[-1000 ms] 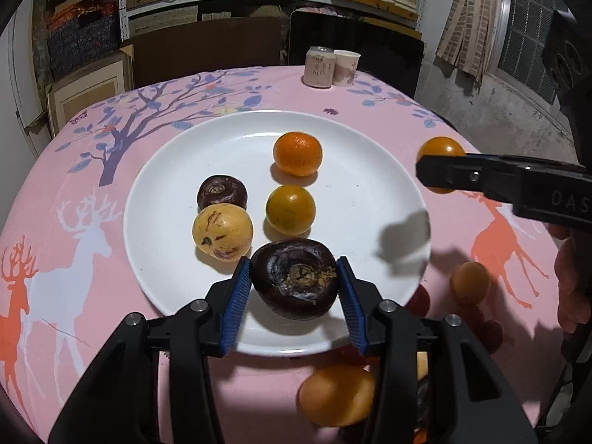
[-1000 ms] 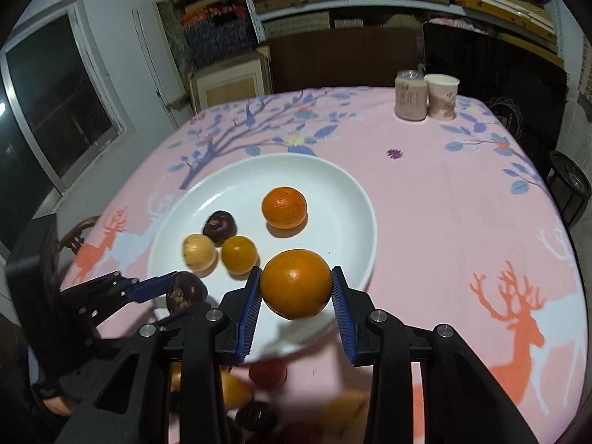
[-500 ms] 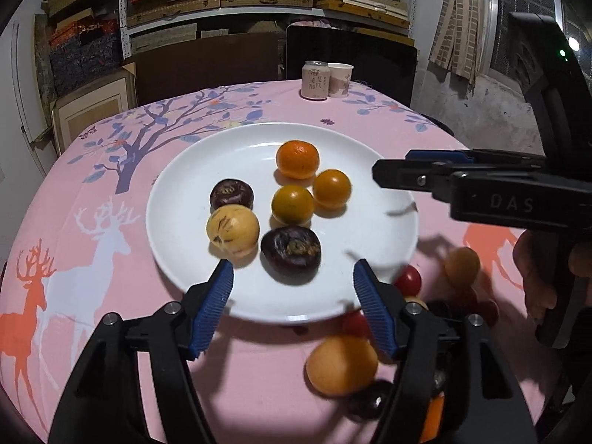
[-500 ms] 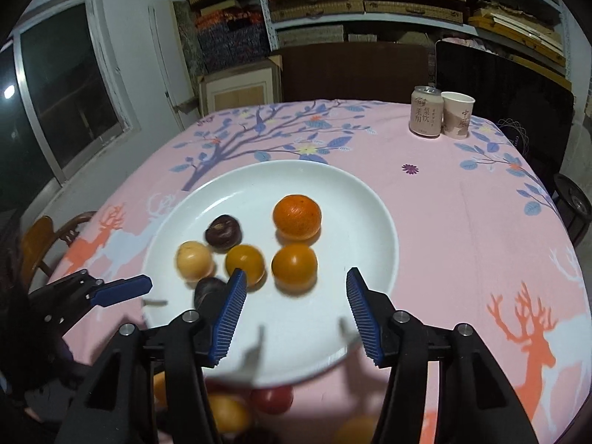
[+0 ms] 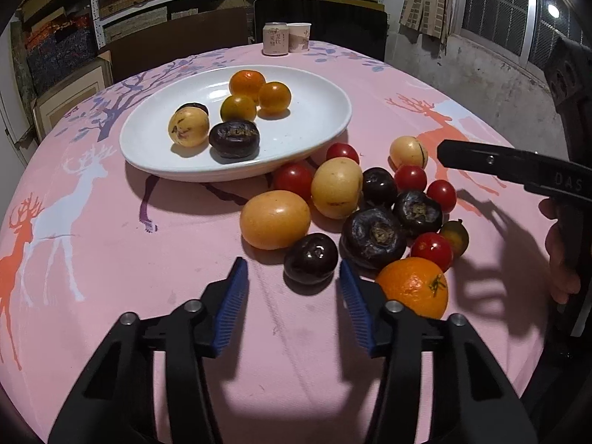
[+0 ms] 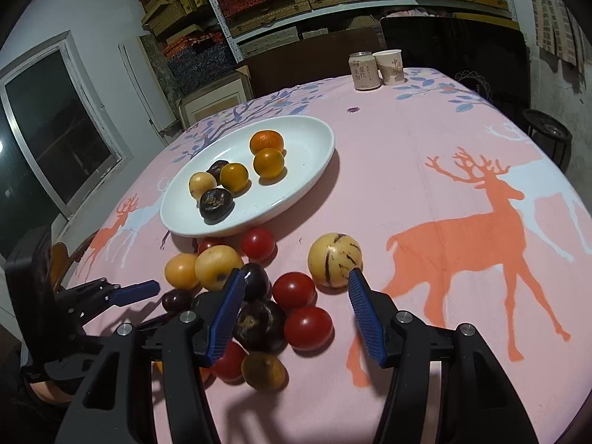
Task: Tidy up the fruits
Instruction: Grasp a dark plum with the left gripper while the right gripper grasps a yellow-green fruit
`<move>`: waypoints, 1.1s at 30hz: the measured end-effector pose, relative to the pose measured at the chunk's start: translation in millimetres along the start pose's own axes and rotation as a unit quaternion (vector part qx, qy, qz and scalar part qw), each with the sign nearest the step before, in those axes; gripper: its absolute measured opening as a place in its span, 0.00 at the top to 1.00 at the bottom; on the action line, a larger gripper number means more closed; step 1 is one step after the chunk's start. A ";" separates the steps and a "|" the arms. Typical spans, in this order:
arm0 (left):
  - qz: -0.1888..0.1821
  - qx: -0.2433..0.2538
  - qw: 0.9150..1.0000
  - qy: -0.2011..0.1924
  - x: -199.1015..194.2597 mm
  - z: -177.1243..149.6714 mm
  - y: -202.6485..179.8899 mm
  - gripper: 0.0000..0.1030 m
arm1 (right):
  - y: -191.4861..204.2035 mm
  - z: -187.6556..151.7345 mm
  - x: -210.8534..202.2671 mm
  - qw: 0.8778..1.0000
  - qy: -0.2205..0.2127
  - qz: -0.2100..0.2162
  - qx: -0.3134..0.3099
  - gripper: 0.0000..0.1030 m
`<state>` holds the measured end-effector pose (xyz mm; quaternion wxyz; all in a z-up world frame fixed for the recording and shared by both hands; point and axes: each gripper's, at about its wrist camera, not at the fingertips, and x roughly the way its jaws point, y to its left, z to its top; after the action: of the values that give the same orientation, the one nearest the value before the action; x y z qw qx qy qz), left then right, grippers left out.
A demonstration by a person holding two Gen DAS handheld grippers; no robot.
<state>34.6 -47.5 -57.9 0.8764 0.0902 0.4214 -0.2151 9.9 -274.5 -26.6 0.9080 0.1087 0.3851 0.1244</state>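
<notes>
A white plate (image 5: 333, 125) (image 6: 318, 170) holds several fruits: oranges, a pale yellow one and two dark purple ones. Loose fruit lies piled on the pink cloth in front of it: red tomatoes (image 6: 294, 290), dark purple fruits, yellow ones, a striped yellow fruit (image 6: 335, 264) and an orange (image 5: 412, 286). My left gripper (image 5: 292, 277) hovers low over the pile's near edge, its jaws closing, with a small dark purple fruit (image 5: 310, 259) between the tips and no pad pressing it. My right gripper (image 6: 296, 285) stands open above the tomatoes, holding nothing.
A drink can (image 6: 364, 72) and a paper cup (image 6: 388, 66) stand at the table's far edge. Shelves with boxes and a dark chair back lie beyond. A hand (image 5: 558, 259) holds the right gripper's handle. The tablecloth carries deer and tree prints.
The left gripper let go of the big dark fruit on the plate, the right one let go of its orange there. Both then drew back from the plate to the loose pile.
</notes>
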 end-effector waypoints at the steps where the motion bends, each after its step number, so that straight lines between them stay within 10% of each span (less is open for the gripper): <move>1: -0.006 -0.001 1.000 0.003 2.0 0.8 -1.4 0.58 | -0.2 -1.3 -3.0 1.000 -0.002 -0.002 -0.001 0.43; 16: -0.004 -0.031 0.999 -0.042 -18.9 -4.2 6.7 0.71 | 20.0 -43.4 -14.3 0.994 0.050 0.008 -0.096 0.47; 19: -0.006 -0.039 0.998 -0.040 -20.8 -6.4 11.2 0.71 | 22.0 -44.6 -5.3 0.993 0.065 0.010 -0.098 0.64; 33: -0.004 -0.034 0.999 0.015 2.4 -2.6 9.0 0.69 | 21.8 -45.5 6.8 0.993 0.072 0.030 -0.085 0.72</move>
<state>38.2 -39.3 -61.5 0.8717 0.0614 0.4420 -0.2027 -21.6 -247.1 -55.7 0.8795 0.0338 0.4344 0.1913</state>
